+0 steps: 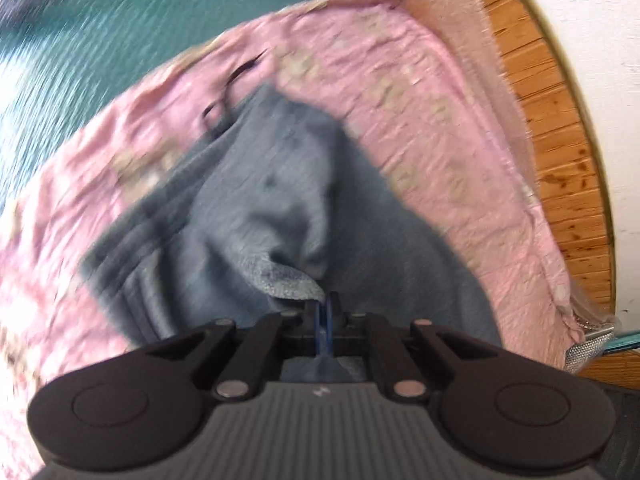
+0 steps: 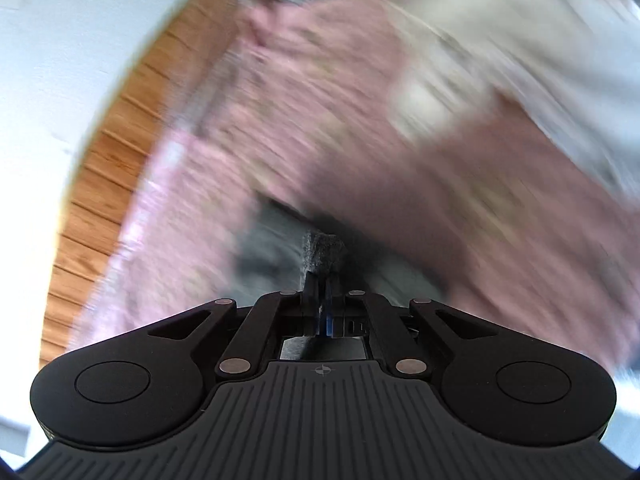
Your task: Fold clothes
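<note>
Left gripper: our left gripper (image 1: 327, 300) is clenched on a fold of the grey garment (image 1: 256, 200), the cloth bunching up right at its tips.
Right gripper: our right gripper (image 2: 321, 280) is clenched too, pinching a dark grey edge of the same garment (image 2: 322, 250); this view is badly blurred.
Grey garment: we see it lying crumpled on the pink patterned bedcover (image 1: 420, 92), near the edge of the bed beside the wooden floor (image 1: 560, 128).
Bedcover: pink with pale motifs, wrinkled, meeting a teal sheet (image 1: 100, 28) at its far side.
Surroundings: a white wall (image 1: 608, 60) rises beyond the floor.
</note>
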`<act>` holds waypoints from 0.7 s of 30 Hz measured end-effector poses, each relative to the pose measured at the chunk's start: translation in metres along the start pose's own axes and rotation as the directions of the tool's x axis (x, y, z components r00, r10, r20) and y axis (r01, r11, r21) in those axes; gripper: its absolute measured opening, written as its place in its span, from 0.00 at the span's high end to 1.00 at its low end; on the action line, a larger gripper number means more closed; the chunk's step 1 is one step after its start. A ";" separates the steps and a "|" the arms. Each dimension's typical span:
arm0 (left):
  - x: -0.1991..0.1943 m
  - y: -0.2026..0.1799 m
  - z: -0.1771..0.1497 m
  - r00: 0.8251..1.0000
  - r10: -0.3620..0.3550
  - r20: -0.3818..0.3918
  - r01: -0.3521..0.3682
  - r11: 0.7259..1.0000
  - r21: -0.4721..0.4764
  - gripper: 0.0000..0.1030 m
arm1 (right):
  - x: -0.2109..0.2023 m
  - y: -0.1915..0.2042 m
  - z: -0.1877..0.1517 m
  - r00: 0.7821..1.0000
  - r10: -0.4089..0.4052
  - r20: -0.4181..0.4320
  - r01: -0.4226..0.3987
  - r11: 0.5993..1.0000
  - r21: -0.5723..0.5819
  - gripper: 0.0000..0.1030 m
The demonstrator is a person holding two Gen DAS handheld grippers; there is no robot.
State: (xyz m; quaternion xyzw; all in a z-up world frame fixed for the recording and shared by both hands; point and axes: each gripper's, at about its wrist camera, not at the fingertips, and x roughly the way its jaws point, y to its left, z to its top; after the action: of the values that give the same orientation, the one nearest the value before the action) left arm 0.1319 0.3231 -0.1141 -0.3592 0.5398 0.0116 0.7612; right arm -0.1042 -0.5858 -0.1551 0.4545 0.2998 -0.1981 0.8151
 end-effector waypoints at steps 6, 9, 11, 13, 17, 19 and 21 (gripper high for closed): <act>-0.028 -0.035 0.007 0.997 -0.060 0.045 0.057 0.996 0.071 0.97 | -0.063 0.054 0.039 0.976 0.168 0.141 -0.154 0.983 -0.104 1.00; -0.013 -0.010 -0.013 0.999 -0.014 -0.037 0.016 0.998 0.062 0.97 | -0.068 0.031 0.015 0.989 0.086 0.120 -0.074 0.992 -0.106 1.00; 0.005 0.015 -0.029 0.994 0.037 -0.107 -0.032 0.998 0.050 0.97 | -0.051 -0.001 -0.005 0.998 -0.012 0.063 0.016 0.997 -0.071 0.99; 0.019 0.034 -0.037 0.992 0.055 -0.114 -0.054 0.998 0.010 0.97 | -0.030 -0.028 -0.021 0.995 -0.096 0.002 0.096 0.994 -0.049 0.99; 0.022 0.039 -0.043 0.998 0.053 -0.042 -0.053 0.999 0.004 0.97 | -0.006 -0.049 -0.036 0.986 -0.157 -0.058 0.154 0.987 -0.053 1.00; 0.016 0.036 -0.044 0.999 0.045 -0.003 -0.045 0.999 0.017 0.97 | -0.009 -0.050 -0.036 0.988 -0.143 -0.050 0.141 0.989 -0.042 0.99; 0.015 0.036 -0.049 0.998 0.068 0.001 -0.068 0.997 0.032 0.96 | -0.010 -0.052 -0.037 0.986 -0.152 -0.062 0.148 0.987 -0.058 0.99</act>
State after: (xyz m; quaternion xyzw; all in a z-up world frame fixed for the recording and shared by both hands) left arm 0.0836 0.3170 -0.1533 -0.3284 0.5517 0.0291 0.7661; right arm -0.1539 -0.5805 -0.1958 0.4152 0.3650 -0.2358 0.7992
